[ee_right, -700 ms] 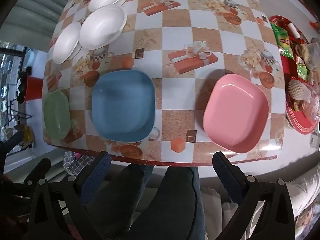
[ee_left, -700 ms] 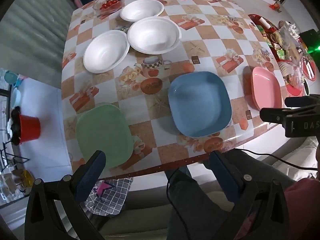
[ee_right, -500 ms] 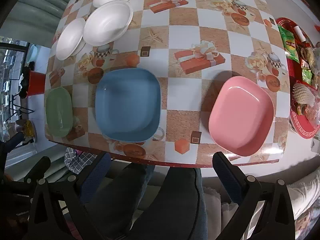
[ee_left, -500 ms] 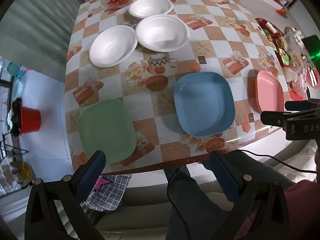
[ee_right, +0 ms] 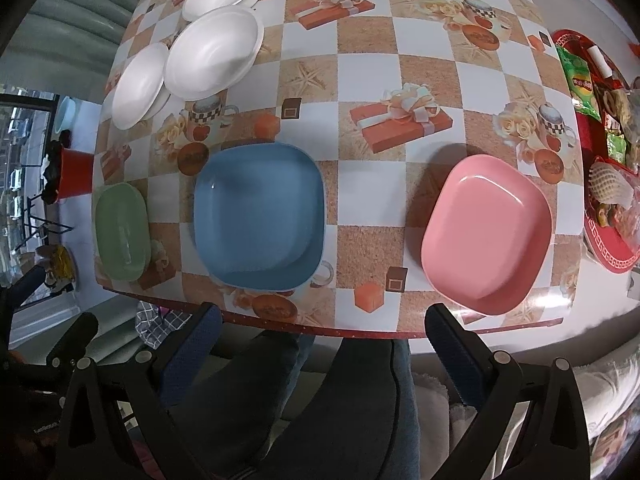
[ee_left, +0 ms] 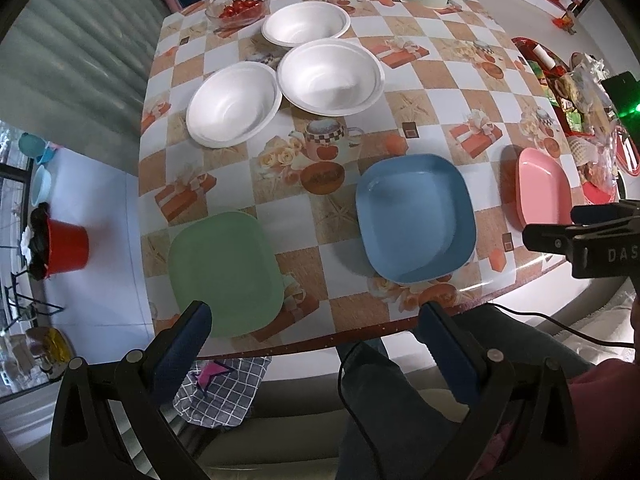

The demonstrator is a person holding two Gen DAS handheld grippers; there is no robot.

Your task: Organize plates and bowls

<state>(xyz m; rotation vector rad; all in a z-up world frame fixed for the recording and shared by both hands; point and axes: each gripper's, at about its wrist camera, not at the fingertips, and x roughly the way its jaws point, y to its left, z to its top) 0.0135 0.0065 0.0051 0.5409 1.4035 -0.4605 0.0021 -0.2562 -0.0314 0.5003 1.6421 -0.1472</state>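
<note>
Both views shifted; glass bowl [ee_left: 238, 6] holds red tomatoes [ee_left: 239, 7].

Both wrist cameras look steeply down, sharing the blue plate [ee_left: 416, 220].

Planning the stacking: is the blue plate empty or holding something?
Empty: the blue plate shows only its bare inner surface in both views.

Light: bright, soft daylight fell evenly over the tabletop [ee_left: 440, 92].
Glare: pale sheen ran along the tabletop's near edge beside the pink plate [ee_right: 486, 234].
Shadows: soft dark patches lay left of each plate.
Distortion: fisheye bent the edges; corners were black.
Focus: mostly sharp.
</note>
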